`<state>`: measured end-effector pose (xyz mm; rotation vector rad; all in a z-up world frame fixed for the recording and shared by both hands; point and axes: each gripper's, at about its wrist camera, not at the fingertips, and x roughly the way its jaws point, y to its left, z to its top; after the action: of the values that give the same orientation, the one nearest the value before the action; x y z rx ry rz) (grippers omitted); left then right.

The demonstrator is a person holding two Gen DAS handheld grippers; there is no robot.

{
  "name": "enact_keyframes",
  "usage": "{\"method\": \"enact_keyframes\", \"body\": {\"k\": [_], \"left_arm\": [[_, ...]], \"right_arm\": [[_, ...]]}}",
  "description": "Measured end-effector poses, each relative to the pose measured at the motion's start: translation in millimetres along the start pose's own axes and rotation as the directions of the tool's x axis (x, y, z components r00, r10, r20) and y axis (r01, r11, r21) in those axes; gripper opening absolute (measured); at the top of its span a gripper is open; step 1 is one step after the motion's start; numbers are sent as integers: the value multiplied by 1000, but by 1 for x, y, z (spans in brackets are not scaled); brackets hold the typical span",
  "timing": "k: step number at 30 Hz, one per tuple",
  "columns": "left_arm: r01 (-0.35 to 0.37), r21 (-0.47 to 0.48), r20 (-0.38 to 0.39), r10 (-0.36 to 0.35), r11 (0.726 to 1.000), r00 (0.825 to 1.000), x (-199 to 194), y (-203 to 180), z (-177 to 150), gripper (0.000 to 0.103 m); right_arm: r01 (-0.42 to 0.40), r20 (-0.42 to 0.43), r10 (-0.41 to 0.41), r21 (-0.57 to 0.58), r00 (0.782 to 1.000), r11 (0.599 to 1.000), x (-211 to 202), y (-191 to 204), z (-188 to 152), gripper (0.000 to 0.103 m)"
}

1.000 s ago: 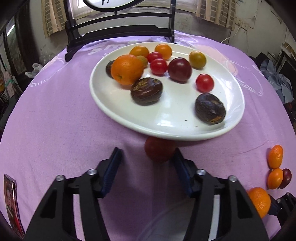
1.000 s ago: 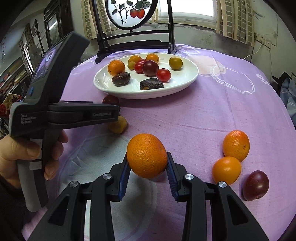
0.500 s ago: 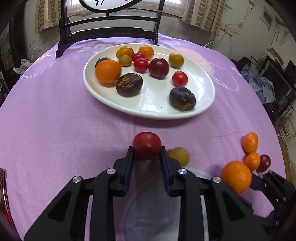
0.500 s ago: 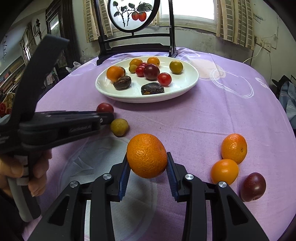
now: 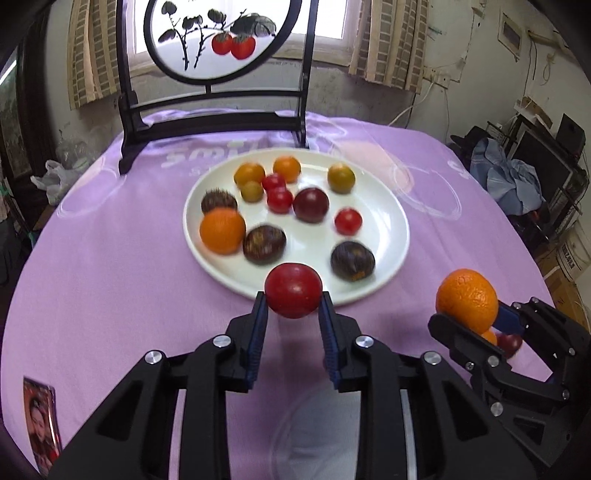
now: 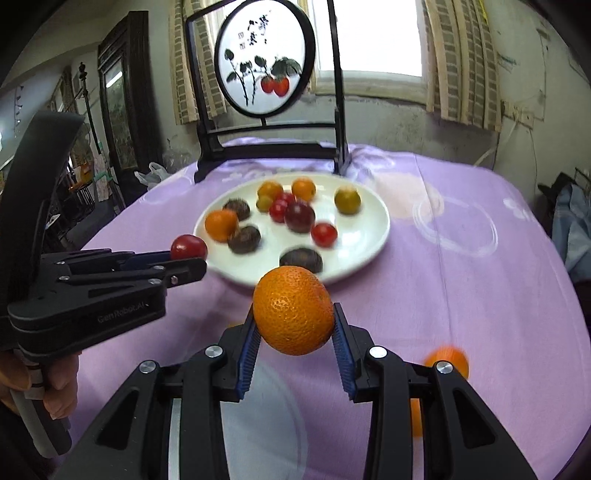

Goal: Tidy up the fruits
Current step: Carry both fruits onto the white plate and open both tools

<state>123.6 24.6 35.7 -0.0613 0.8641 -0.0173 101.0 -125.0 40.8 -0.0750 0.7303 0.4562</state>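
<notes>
Tomato (image 5: pixel 293 290) now clamped, lifted off cloth (image 5: pixel 110 280)

Right gripper (image 6: pixel 293 334) clamps orange (image 6: pixel 293 310) at center. Left gripper (image 6: pixel 190 260) at 9 o'clock pinches red tomato (image 6: pixel 188 247). White plate (image 6: pixel 369 236) of mixed fruit at 12 o'clock, purple tablecloth (image 6: pixel 461 295) underneath.

Daylit window (image 5: pixel 255 22) at twelve o'clock, striped curtains (image 5: pixel 384 40) beside it (walls stained); purple-clothed table (image 5: pixel 92 258); clutter (image 5: pixel 517 177) at three.
</notes>
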Motion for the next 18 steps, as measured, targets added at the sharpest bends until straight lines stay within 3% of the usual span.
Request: {"method": "enact_keyframes", "body": {"k": [5,11,12,13,15,18], "left_arm": [[-41,-19,-6,41,999,999,29,10,31,27],[-58,-66,-57,54,996,997,65,21,45,28],[-53,-74,-64,48,996,997,70,22,46,34],[-51,-85,-63,46,995,997,71,23,47,49],[-66,-103,-38,62,993,997,69,23,45,62],[-54,-131,-28,51,990,998,62,24,38,67]], "right_arm": [[29,-9,-29,-19,1000,999,40,-1,28,38],[39,-67,-36,44,997,998,79,-10,31,39],[31,-74,-27,54,997,998,82,-12,30,43],[26,-69,-22,58,997,998,82,-13,29,54],[35,-41,-32,60,999,998,77,-15,25,63],[31,-55,-28,55,998,998,74,-17,21,65]]}}
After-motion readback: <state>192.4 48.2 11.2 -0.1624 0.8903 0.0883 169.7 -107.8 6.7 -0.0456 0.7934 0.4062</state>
